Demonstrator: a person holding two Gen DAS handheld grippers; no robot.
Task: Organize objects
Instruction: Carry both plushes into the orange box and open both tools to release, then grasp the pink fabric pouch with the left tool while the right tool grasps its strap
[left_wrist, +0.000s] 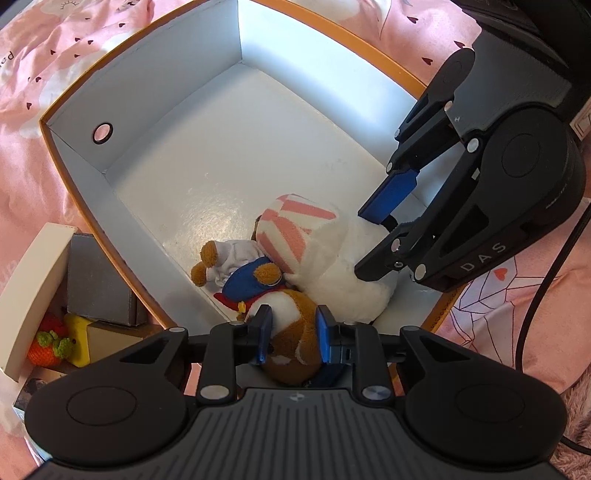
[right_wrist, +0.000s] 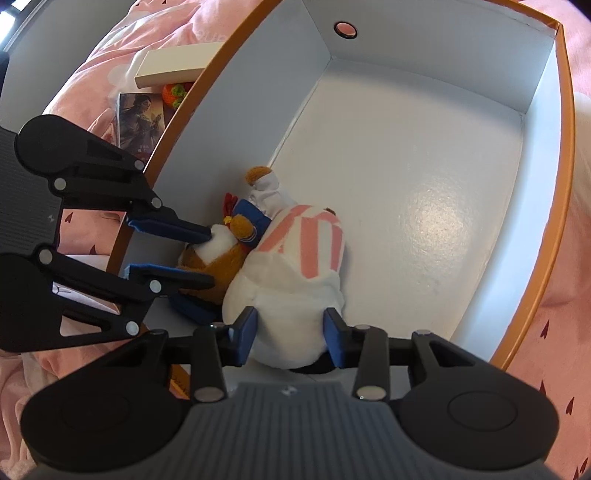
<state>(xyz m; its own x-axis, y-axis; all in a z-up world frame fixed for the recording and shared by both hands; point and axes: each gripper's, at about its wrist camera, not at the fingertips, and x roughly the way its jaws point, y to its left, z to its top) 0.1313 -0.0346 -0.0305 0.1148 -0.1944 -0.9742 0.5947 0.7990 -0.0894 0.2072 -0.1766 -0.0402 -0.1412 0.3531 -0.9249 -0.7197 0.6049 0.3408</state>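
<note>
Both my tongs are down inside the open cardboard box with orange rim and white lining (left_wrist: 236, 110), which sits on the bed's pink heart-print cover (left_wrist: 55, 55). Left tongs (left_wrist: 291, 338) narrowed onto the brown-and-white plush animal in blue jacket (left_wrist: 291, 314); blue pads (left_wrist: 264, 332) press its sides, so it is held. The plush lies in the box corner nearest me, against the side wall. Right tongs (right_wrist: 290, 334) straddle the white plush toy with pink-striped top (right_wrist: 295, 266); pads (right_wrist: 334, 341) touch its flanks, closed on it. That toy lies just beside the brown one, touching it, along the same near edge. No earlier view to compare. Outside the box, beside its wall: cream-coloured flat box (left_wrist: 37, 288), orange crocheted toy with green leaves (left_wrist: 48, 347), picture card (right_wrist: 142, 118).
</note>
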